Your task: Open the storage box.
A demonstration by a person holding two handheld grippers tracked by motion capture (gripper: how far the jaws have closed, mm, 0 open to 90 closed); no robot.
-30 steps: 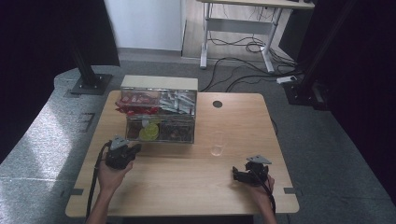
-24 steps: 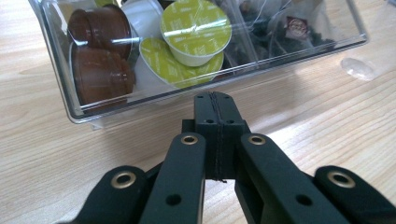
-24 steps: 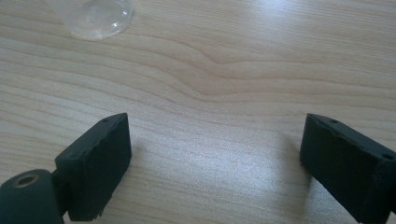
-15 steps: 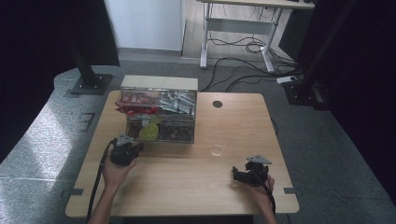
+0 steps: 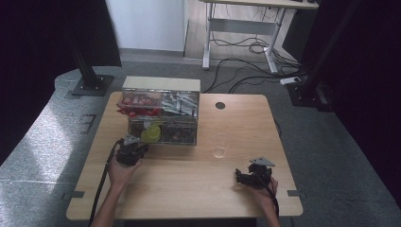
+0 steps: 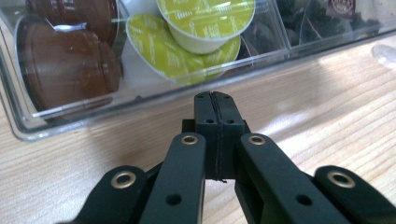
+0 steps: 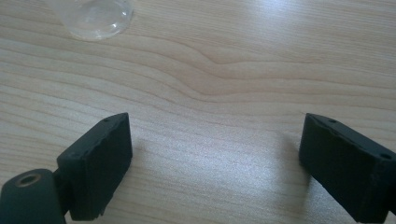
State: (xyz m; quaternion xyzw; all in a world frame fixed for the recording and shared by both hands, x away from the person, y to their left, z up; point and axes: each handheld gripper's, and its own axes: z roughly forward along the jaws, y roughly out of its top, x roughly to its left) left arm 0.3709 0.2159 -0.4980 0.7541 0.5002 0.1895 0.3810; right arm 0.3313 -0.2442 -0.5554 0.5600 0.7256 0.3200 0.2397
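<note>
Left gripper view: the left gripper (image 6: 215,100) has its jaws pressed together on nothing, tips just short of the clear box (image 6: 140,100) wall. Behind that wall lie lime-lidded pods (image 6: 205,21) and brown pods (image 6: 65,65); the dark contents at the right are hard to make out. The box stands at the table's (image 5: 189,189) far left part. The right gripper (image 7: 215,158) rests with jaws wide apart over bare wood, the glass (image 7: 93,16) cut off at the top edge.

a lab or studio-like recording space: a lone wooden table (image 5: 189,189) stands on grey carpet (image 5: 47,142), ringed by black curtains (image 5: 42,42) and black stand posts (image 5: 87,66). behind it a height-adjustable desk frame (image 5: 241,28) and loose cables (image 5: 246,47) lie on the floor.
</note>
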